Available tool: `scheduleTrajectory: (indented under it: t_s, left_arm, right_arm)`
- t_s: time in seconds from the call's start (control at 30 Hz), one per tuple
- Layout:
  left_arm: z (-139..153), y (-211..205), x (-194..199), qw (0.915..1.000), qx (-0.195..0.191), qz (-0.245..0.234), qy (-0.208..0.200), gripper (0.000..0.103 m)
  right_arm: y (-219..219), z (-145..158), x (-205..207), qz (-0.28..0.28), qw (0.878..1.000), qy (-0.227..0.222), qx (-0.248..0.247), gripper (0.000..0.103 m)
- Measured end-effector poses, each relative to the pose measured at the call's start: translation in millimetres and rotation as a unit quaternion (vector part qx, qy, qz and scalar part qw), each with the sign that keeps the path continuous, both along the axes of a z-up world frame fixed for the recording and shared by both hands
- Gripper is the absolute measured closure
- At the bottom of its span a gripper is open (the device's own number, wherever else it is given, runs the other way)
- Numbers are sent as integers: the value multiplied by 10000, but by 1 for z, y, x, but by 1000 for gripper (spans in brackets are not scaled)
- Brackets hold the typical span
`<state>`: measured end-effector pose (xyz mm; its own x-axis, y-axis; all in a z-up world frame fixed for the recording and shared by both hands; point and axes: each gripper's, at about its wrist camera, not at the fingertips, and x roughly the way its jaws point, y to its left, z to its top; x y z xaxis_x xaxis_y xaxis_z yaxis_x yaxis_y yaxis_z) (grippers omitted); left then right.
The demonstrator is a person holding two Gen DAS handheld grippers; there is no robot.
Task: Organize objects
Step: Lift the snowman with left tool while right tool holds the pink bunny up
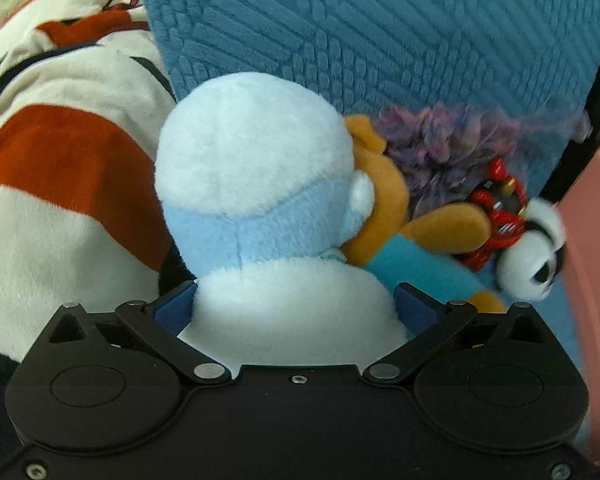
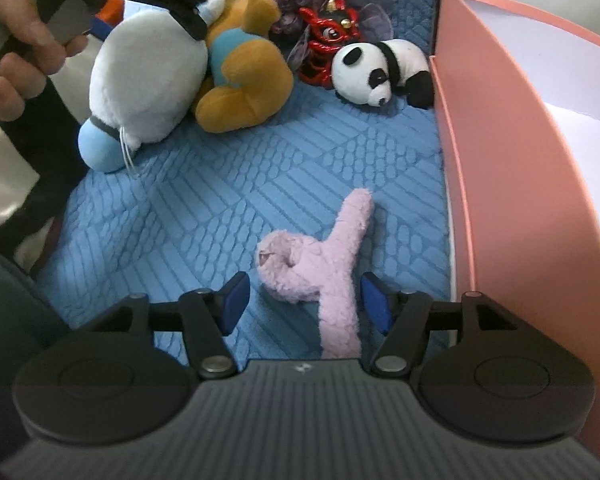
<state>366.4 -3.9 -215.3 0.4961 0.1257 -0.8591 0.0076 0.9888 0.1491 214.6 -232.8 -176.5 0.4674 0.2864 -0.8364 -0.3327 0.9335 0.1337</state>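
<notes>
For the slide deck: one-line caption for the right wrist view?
Right gripper open over pink plush on blue mat, beside pink box.

face of white and light-blue plush (image 1: 260, 200) turned away, unseen from left wrist view; lower body hidden behind left gripper (image 1: 294, 312) housing. orange plush (image 1: 384, 200) mostly covered beside it, head out of sight. panda (image 1: 536, 256) smeared by blur far right. pink box (image 2: 512, 184) cut off by right and top edges. lower end of pink plush (image 2: 324, 276) lost behind right gripper (image 2: 305, 300) body.
</notes>
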Motion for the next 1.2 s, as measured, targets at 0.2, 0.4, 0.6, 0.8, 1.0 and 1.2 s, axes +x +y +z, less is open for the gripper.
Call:
scheduleTrajectory:
  t_s: [0.2, 0.4, 0.6, 0.8, 1.0, 1.2]
  left_arm:
    - [-11, -3, 4, 9998, 200, -58, 42, 0]
    - [-2, 2, 0, 9998, 141, -121, -32, 16]
    - [23, 17, -18, 9994, -343, 35, -18, 27]
    - [55, 35, -43, 9917, -1249, 283, 77, 29]
    - [77, 45, -79, 9791, -1963, 494, 210, 30]
    - [62, 37, -115, 9729, -2186, 554, 519, 30]
  right_arm:
    - [6, -6, -1, 165, 9995, -120, -237, 55]
    - [1, -2, 0, 72, 9997, -140, -209, 56]
    - [1, 15, 1, 89, 9996, -246, -90, 56]
    - [1, 38, -3, -6, 9994, -336, 71, 56]
    - [-1, 57, -12, -74, 9991, -401, 70, 56]
    - [-2, 55, -21, -86, 9995, -296, 11, 56]
